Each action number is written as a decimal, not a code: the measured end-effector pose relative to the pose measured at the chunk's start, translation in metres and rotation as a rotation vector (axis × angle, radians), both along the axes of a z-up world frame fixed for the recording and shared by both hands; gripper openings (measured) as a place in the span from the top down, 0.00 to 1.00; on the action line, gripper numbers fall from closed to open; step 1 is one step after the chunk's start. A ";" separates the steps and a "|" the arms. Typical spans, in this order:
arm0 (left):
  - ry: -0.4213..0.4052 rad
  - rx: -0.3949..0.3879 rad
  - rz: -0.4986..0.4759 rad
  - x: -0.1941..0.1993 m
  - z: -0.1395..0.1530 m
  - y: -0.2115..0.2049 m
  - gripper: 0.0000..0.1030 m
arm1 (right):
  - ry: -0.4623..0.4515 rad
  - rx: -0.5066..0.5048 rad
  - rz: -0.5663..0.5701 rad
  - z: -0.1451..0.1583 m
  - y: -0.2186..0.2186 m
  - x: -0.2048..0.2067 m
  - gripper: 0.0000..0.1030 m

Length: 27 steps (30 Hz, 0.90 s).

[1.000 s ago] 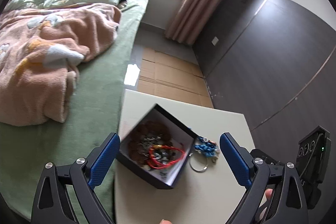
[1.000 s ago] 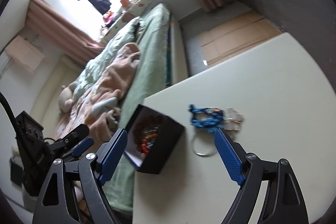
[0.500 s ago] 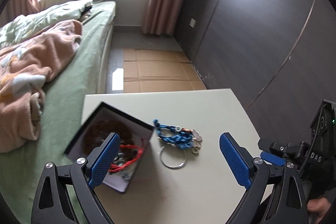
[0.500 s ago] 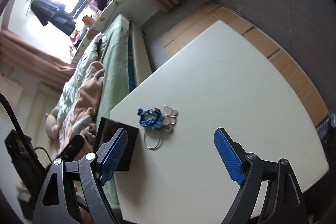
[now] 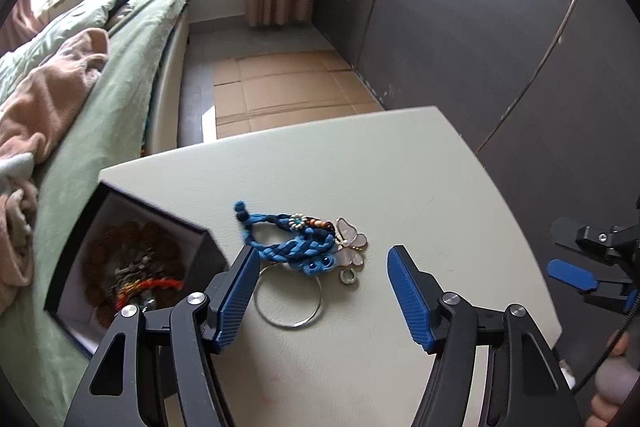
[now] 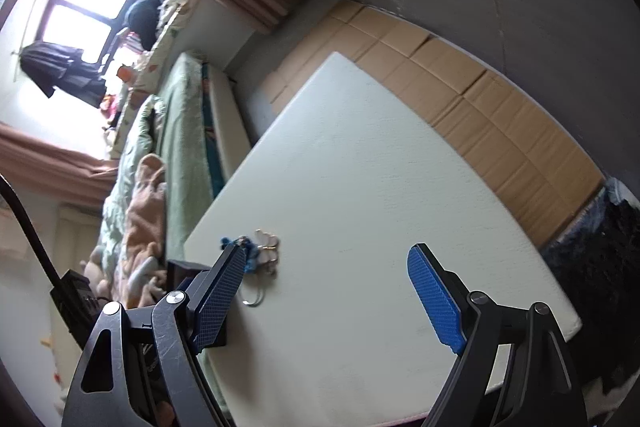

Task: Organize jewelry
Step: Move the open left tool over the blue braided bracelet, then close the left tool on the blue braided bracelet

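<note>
Jewelry still loose on the table [image 5: 400,163] is what I'm after: a plain wire ring [image 5: 289,301] lies nearest, just ahead of my left claw [image 5: 320,291], whose jaws are closing with nothing pressed between the ribbed blue pads yet. Touching the ring's far side sits a knotted blue cord bracelet [image 5: 288,239], soft and lumpy, with a glossy pale butterfly charm [image 5: 351,241] at its right end. To the left, the open dark box [image 5: 120,259] already holds brown beads and red cord. I judge this the reach-to-pick step; next I must lower and pinch the cord's thick braid, not the thin slippery ring. My right claw [image 6: 324,291] hangs wide and empty over bare matte tabletop. Beyond lie the bed [image 5: 120,87] and flattened cardboard [image 5: 288,83].
</note>
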<state>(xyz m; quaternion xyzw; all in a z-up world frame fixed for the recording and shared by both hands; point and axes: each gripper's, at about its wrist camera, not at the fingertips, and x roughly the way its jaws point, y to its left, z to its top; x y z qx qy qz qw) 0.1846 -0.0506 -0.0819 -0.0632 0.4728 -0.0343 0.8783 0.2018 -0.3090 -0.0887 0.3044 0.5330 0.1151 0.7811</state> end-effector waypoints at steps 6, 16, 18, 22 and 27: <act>0.044 0.056 -0.034 0.022 -0.021 -0.014 0.40 | 0.018 -0.043 0.012 -0.003 0.002 0.007 0.18; 0.074 0.111 -0.037 0.037 -0.044 -0.019 0.48 | 0.019 -0.026 0.040 -0.004 0.002 0.015 0.18; 0.063 0.116 -0.032 0.037 -0.046 -0.017 0.53 | 0.025 -0.027 0.051 -0.006 0.004 0.016 0.18; 0.058 0.080 -0.023 0.034 -0.044 -0.011 0.75 | 0.028 -0.030 0.055 -0.007 0.004 0.016 0.18; 0.039 0.082 -0.029 0.027 -0.038 -0.011 0.86 | 0.017 -0.054 0.056 -0.005 0.006 0.014 0.18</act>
